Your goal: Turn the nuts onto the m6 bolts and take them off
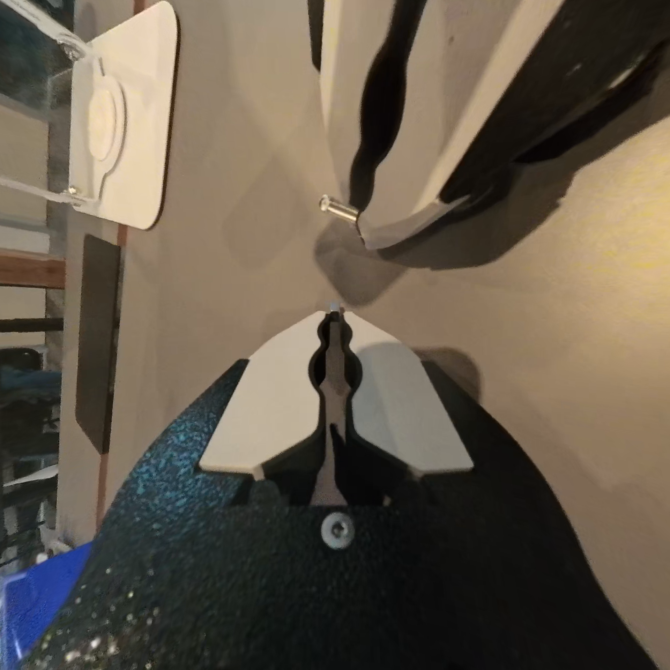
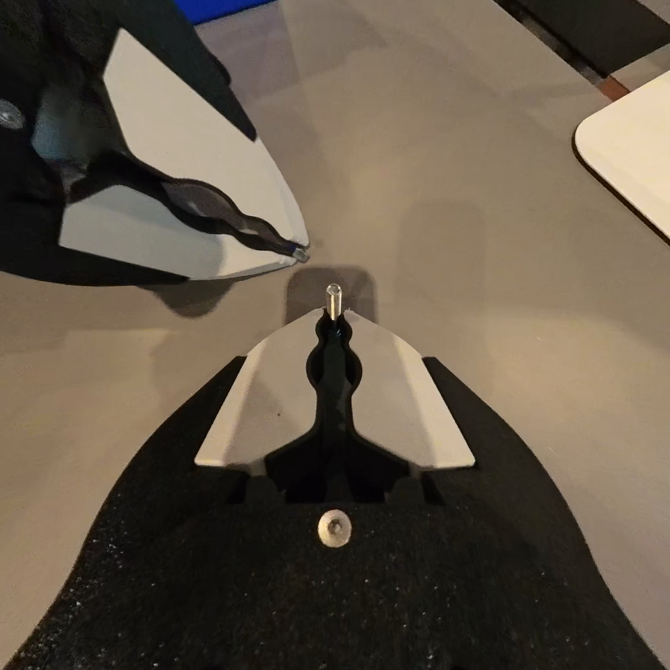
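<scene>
Bolt clamped in my right gripper, shank poking out; left gripper pinching nut just beside it; both over table.

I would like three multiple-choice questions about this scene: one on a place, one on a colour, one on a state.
1. Where is the short silver threaded bolt?
A. On the beige table
B. In the right claw's tips
C. On the white board

2. What colour are the claw fingers?
A. White
B. Red
C. Green

3. How is the left claw?
A. Wide open
B. Shut on a small silver nut
C. Out of view

Key: 1 B, the shaft sticks out from the right claw; 2 A, both views show white fingers; 3 B, metal shows at its closed tips.
</scene>
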The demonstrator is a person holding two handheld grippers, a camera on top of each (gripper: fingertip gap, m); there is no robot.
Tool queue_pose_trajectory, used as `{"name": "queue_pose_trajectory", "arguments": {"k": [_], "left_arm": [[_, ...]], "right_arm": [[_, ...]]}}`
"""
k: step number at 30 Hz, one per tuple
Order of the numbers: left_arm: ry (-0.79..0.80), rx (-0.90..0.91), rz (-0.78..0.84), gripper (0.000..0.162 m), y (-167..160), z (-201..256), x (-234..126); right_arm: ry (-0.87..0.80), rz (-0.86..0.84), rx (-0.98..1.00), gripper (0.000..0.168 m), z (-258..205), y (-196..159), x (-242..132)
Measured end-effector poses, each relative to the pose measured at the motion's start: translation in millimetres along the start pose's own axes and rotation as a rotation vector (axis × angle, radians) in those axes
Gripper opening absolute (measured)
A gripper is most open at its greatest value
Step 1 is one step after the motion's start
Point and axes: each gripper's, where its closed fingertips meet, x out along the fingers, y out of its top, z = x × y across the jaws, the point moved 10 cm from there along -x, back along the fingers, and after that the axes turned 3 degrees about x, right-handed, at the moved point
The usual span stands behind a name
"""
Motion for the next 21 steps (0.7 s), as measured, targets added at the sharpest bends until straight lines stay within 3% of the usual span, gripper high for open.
{"name": "queue_pose_trajectory", "arguments": {"k": [1, 10, 16, 21], "left_arm": [[-0.002, 0.001, 0.004, 0.004, 1.3, -0.8, 1.2], [-0.07, -0.07, 0.051, 0.007, -0.2, -6.9, 2.4], [-0.08, -0.161, 0.083, 0.024, -10.0, -2.9, -11.9], [-0.091, -0.272, 0.278, 0.021, -17.6, 7.3, -39.5]], "right_arm": [[-0.003, 0.0, 0.003, 0.006, 0.5, -0.5, -0.6], [0.0, 0.0, 0.015, 0.006, 4.0, -2.4, -2.7], [0.018, 0.014, -0.002, 0.006, 1.8, -1.9, -3.8], [0.138, 0.098, -0.085, 0.006, -13.7, 5.6, -5.1]]}}
